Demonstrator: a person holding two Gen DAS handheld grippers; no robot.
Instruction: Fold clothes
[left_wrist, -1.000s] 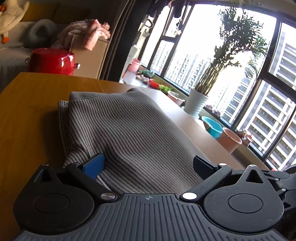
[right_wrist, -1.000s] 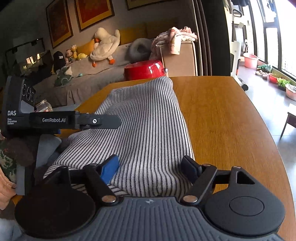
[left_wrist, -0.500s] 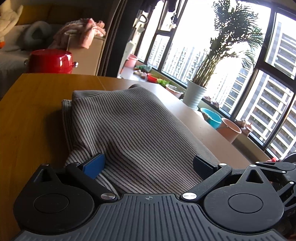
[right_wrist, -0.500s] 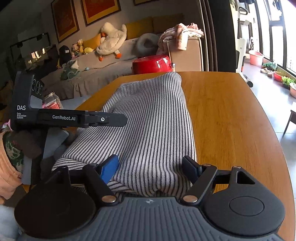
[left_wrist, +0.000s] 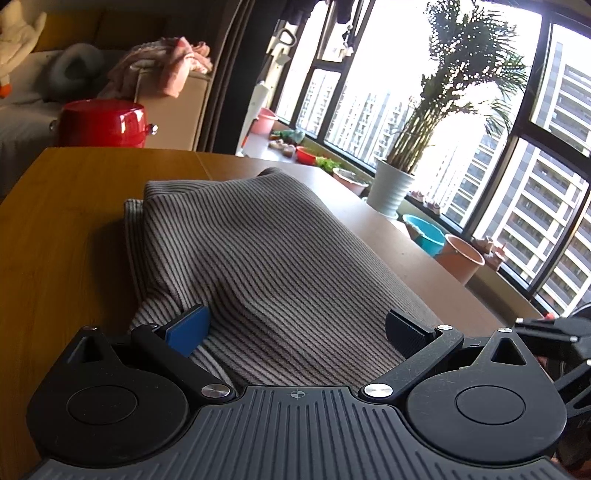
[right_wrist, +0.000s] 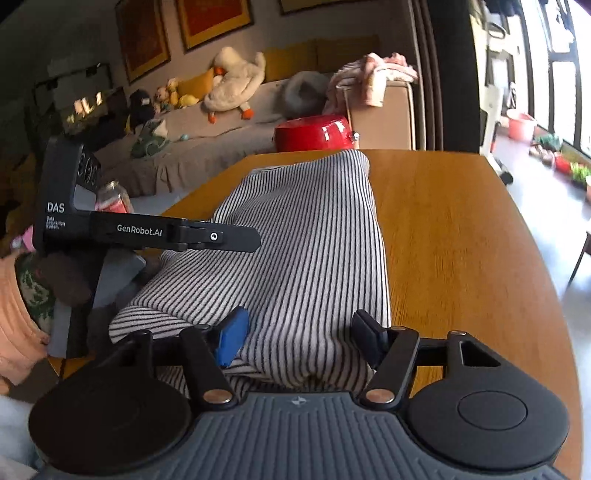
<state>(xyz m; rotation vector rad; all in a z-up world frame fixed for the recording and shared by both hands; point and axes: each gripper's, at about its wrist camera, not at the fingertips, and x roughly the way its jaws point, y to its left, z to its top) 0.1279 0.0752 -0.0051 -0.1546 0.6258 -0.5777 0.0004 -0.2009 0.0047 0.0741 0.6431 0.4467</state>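
Note:
A grey-and-black striped garment (left_wrist: 266, 258) lies folded lengthwise on the wooden table (left_wrist: 66, 229). Its near end rises into both grippers. My left gripper (left_wrist: 295, 328) has its jaws wide apart with the cloth bunched between them, lifted off the table. My right gripper (right_wrist: 301, 336) also has its jaws wide apart around the near end of the same garment (right_wrist: 306, 236). The left gripper's body (right_wrist: 147, 232) shows at the left of the right wrist view. How firmly either one holds the cloth is hidden by the folds.
A red pot (left_wrist: 103, 123) stands beyond the table's far edge, in front of a sofa (right_wrist: 221, 133) with plush toys and pink clothes (right_wrist: 373, 74). Windows, a potted plant (left_wrist: 395, 184) and buckets (left_wrist: 461, 258) line the right side. Bare table (right_wrist: 461, 240) lies right of the garment.
Both grippers have risen and moved forward a little with the garment's near end, which now humps higher. The jaws stand as before.

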